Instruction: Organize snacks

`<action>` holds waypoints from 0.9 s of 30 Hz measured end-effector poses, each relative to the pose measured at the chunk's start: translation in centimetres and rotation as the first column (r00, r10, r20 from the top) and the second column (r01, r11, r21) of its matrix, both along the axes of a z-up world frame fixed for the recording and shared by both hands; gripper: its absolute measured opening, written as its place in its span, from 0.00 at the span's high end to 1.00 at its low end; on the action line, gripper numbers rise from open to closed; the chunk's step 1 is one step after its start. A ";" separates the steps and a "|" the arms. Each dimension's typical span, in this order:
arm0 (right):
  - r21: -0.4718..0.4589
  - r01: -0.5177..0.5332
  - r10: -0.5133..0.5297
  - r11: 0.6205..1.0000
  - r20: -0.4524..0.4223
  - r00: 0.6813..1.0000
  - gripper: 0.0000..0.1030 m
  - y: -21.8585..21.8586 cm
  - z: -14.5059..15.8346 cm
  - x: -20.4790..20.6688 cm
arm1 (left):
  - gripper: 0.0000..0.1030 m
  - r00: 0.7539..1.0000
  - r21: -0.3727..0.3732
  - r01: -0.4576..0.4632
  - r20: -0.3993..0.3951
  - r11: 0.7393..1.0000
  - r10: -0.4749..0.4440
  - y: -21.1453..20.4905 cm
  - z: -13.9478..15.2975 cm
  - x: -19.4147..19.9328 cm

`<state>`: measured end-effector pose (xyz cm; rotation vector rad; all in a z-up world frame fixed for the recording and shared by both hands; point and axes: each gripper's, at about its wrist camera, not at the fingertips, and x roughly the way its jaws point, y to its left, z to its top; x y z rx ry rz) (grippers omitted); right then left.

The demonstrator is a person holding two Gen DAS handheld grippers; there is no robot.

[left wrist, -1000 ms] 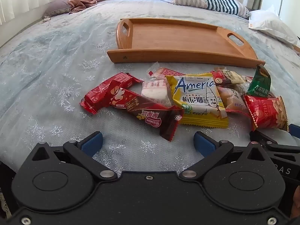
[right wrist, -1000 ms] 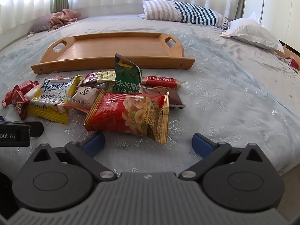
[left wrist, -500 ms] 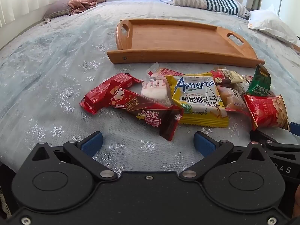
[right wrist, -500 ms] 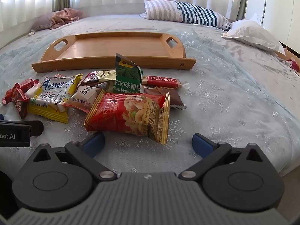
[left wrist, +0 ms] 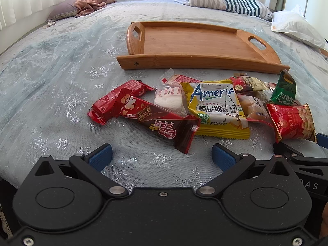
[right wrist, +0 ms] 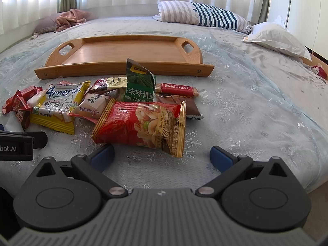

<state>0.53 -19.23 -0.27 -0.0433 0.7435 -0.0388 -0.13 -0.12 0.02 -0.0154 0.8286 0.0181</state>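
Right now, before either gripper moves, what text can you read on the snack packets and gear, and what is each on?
"Ameria": yellow flat snack packet.
"Biscoff": small red biscuit bar.
"Peas Wasabi" (cut off): upright green pea packet.
"ARTHA" (partial) and "A GIFT FROM NATURE": red and gold nut bag.
"bot.AI" (partial): black left gripper body.
Chinese print on the dark red wafer bar: too small to read.

Yellow packet [left wrist: 215,106]: covers much of the white-wrapped cake [left wrist: 169,101] behind it.
Green pea packet [right wrist: 139,82]: lower part hidden by red nut bag [right wrist: 139,123] (print cut off).
Brown wrapper [right wrist: 184,106]: label unreadable.
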 end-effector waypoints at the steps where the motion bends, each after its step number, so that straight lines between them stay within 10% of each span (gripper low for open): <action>1: 0.000 0.000 0.000 1.000 0.000 1.000 0.00 0.0 0.0 0.0 | 0.00 1.000 0.000 0.000 0.000 1.000 0.000 0.0 0.0 0.0; 27: -0.007 -0.002 0.002 1.000 0.004 1.000 0.00 0.1 0.0 -0.1 | 0.00 1.000 0.002 0.000 0.002 1.000 0.000 -0.1 0.0 -0.1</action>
